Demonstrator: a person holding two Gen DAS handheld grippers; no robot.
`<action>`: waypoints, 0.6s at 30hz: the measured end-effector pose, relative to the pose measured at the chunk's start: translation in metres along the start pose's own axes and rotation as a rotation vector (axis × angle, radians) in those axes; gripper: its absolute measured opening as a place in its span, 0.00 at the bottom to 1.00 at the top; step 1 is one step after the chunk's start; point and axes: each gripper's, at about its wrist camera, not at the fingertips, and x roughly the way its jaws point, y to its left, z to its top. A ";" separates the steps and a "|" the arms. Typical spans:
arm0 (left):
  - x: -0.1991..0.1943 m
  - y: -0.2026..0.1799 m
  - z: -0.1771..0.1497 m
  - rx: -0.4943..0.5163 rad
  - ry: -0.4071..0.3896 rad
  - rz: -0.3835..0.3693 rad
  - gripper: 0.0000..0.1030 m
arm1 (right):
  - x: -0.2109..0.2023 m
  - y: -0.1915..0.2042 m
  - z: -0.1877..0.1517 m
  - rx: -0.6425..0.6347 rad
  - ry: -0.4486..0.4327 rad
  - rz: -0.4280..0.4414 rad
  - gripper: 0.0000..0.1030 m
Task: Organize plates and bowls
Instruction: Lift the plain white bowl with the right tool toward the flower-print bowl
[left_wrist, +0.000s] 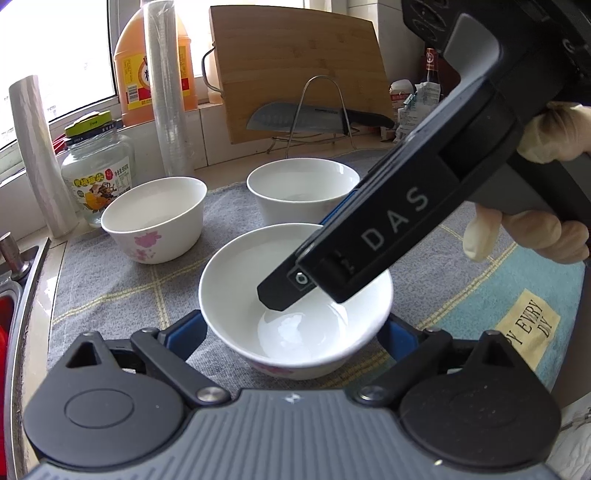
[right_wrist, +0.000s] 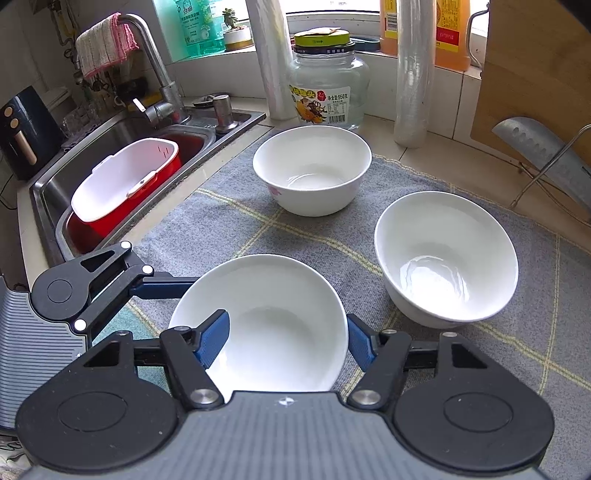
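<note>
The nearest bowl (right_wrist: 273, 325) sits on the grey mat (right_wrist: 229, 229), rim between the right gripper (right_wrist: 286, 341) fingers, which stand apart; left gripper (left_wrist: 291, 332) straddles it, also apart. Other bowls lie at 12 and 2 o'clock.

Your left wrist view looks low and close across the nearest bowl (left_wrist: 295, 295) toward the cutting board (left_wrist: 295, 70) by the window. Your right wrist view sits above that same bowl (right_wrist: 262, 325), facing the sink (right_wrist: 122, 147). Both share the grey mat (left_wrist: 110, 291) and glass jar (right_wrist: 327, 81).
</note>
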 end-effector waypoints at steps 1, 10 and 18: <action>0.000 0.000 0.000 0.002 0.001 -0.004 0.91 | 0.000 0.000 0.000 0.000 0.001 0.001 0.71; 0.000 0.002 0.002 -0.001 0.012 -0.003 0.90 | 0.002 -0.003 -0.001 0.019 0.014 0.015 0.69; -0.002 0.003 0.008 -0.014 0.029 -0.018 0.90 | -0.006 -0.002 -0.002 0.022 0.007 0.013 0.69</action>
